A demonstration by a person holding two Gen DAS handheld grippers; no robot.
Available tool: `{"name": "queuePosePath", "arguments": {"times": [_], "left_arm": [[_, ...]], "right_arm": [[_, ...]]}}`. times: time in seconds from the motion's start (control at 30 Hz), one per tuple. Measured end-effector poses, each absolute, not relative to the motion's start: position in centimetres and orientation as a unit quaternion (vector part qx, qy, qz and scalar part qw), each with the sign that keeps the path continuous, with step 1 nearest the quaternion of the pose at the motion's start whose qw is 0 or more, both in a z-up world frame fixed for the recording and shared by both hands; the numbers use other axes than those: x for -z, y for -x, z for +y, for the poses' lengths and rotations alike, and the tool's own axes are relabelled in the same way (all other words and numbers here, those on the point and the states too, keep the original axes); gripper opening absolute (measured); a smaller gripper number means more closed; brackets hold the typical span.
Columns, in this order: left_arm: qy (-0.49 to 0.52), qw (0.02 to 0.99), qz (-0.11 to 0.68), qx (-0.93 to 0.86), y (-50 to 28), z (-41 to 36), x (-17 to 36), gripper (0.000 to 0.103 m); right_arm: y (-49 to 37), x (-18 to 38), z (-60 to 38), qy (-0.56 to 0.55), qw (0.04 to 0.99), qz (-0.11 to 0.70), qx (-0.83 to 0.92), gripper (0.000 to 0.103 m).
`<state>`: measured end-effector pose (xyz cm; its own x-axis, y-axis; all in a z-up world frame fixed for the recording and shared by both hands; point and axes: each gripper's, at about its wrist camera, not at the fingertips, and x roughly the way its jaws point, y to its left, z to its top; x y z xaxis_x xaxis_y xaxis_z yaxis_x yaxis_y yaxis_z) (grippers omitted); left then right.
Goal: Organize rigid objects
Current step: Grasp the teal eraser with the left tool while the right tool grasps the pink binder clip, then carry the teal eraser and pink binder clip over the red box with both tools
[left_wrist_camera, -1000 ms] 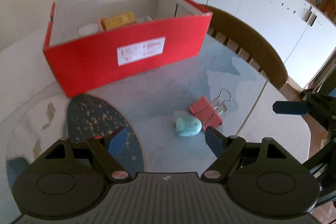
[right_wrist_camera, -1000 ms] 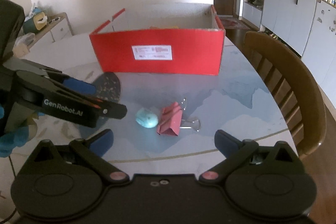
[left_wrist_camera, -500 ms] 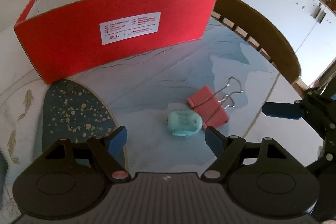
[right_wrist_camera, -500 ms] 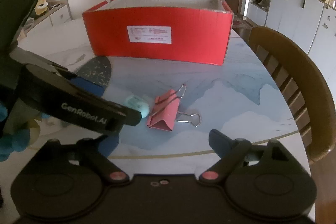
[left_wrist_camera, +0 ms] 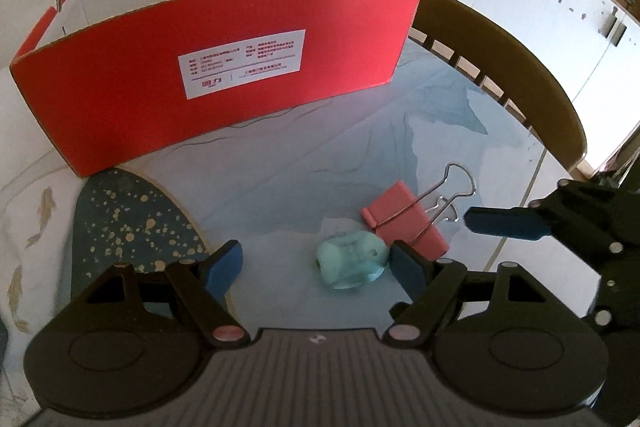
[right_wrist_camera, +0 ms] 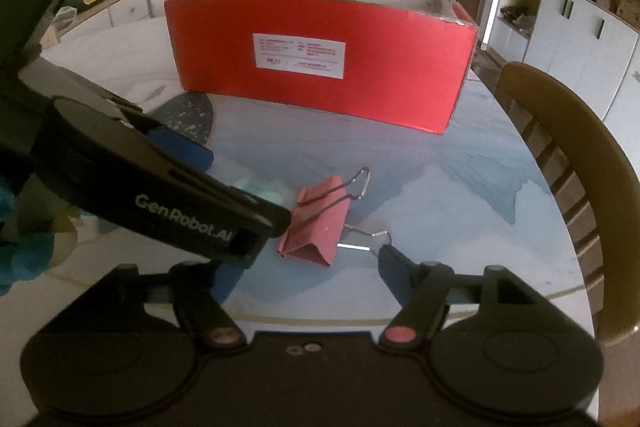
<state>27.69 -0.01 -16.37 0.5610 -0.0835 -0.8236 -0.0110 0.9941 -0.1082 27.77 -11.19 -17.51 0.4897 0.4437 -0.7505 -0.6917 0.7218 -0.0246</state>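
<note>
- L gripper (left_wrist_camera: pixel 316 263) spread, closing; teal eraser (left_wrist_camera: pixel 352 263) between pads, near its right one.
- R gripper (right_wrist_camera: pixel 304 259) spread, closing round pink binder clip (right_wrist_camera: pixel 316 223) on desk (right_wrist_camera: pixel 460 195), no contact I can see.

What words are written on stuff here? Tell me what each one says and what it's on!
"GenRobot.AI": white letters on the black finger arm of the left gripper, seen from the right wrist.
White label on the red box: several lines of small red print and a logo, too small and blurred to read.

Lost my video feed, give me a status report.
Both grippers open: left gripper around mint block, right gripper closing around pink binder clip. Nothing gripped. Red box beyond, path clear.
</note>
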Motion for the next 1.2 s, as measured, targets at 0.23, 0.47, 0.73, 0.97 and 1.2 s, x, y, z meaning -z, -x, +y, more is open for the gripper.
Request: {"name": "queuePosePath", "arguments": {"times": [0.23, 0.47, 0.73, 0.97, 1.2], "left_arm": [[0.051, 0.884, 0.465, 0.017, -27.6, -0.1, 16.0, 0.06], [0.075, 0.878, 0.473, 0.003, -27.9, 0.8, 15.7, 0.036], [0.079, 0.875, 0.478, -0.008, -27.5, 1.3, 15.6, 0.034], [0.09, 0.874, 0.476, -0.018, -27.0, 2.3, 15.2, 0.034], [0.101, 0.875, 0.473, -0.019, -26.4, 2.7, 14.3, 0.034]], "right_arm": [[-28.4, 17.9, -10.4, 0.176, 0.849, 0.366, -0.339, 0.063], [-28.7, 18.0, -9.8, 0.18, 0.848, 0.355, -0.348, 0.055], [-28.9, 18.0, -9.6, 0.179, 0.851, 0.348, -0.35, 0.033], [-28.9, 17.7, -9.6, 0.18, 0.856, 0.349, -0.336, 0.032], [-28.5, 15.8, -10.0, 0.159, 0.86, 0.352, -0.335, 0.032]]}}
